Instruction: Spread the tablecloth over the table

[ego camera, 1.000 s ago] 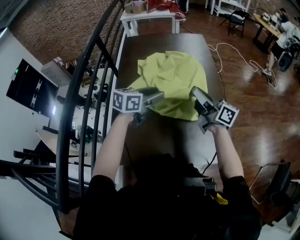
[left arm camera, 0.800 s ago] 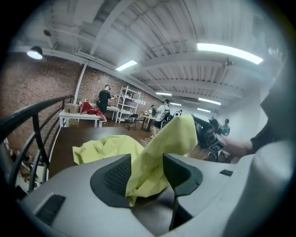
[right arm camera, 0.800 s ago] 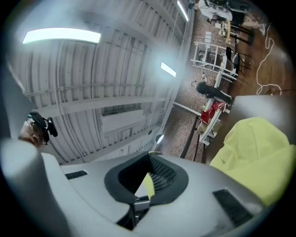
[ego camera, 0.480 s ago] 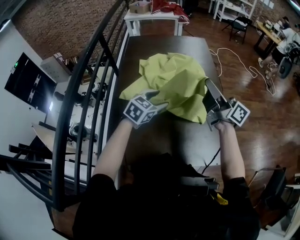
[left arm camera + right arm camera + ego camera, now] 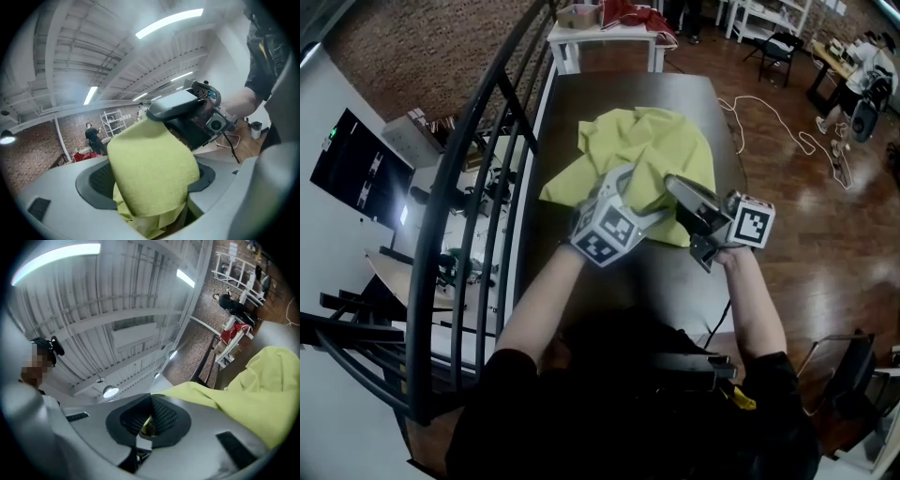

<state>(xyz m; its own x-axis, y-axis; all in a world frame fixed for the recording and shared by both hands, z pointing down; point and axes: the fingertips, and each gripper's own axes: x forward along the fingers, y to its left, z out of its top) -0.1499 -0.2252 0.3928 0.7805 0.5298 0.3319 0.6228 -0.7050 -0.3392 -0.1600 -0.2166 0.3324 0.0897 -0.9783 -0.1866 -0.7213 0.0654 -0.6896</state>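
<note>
The yellow-green tablecloth (image 5: 649, 150) lies crumpled on the dark table (image 5: 619, 89). In the head view both grippers hang close together over its near edge. My left gripper (image 5: 639, 199) has rolled over and its jaws have just been opening. In the left gripper view a band of the cloth (image 5: 150, 159) runs loosely between the wide jaws of the left gripper (image 5: 150, 183), up to the right gripper (image 5: 187, 112). My right gripper (image 5: 675, 186) is shut on the cloth. In its own view, a bit of cloth (image 5: 253, 394) is pinched between the pads of the right gripper (image 5: 149, 422).
A black railing (image 5: 478, 169) runs along the table's left side, with a monitor (image 5: 356, 169) beyond it. A white side table (image 5: 600, 37) with a red cloth (image 5: 628, 14) stands at the far end. A white cable (image 5: 769, 112) lies on the wooden floor at right.
The left gripper has rolled, risen and moved right toward the right gripper, its jaws wider. The right gripper swung out to the right, then back left. The cloth's near edge is bunched up.
</note>
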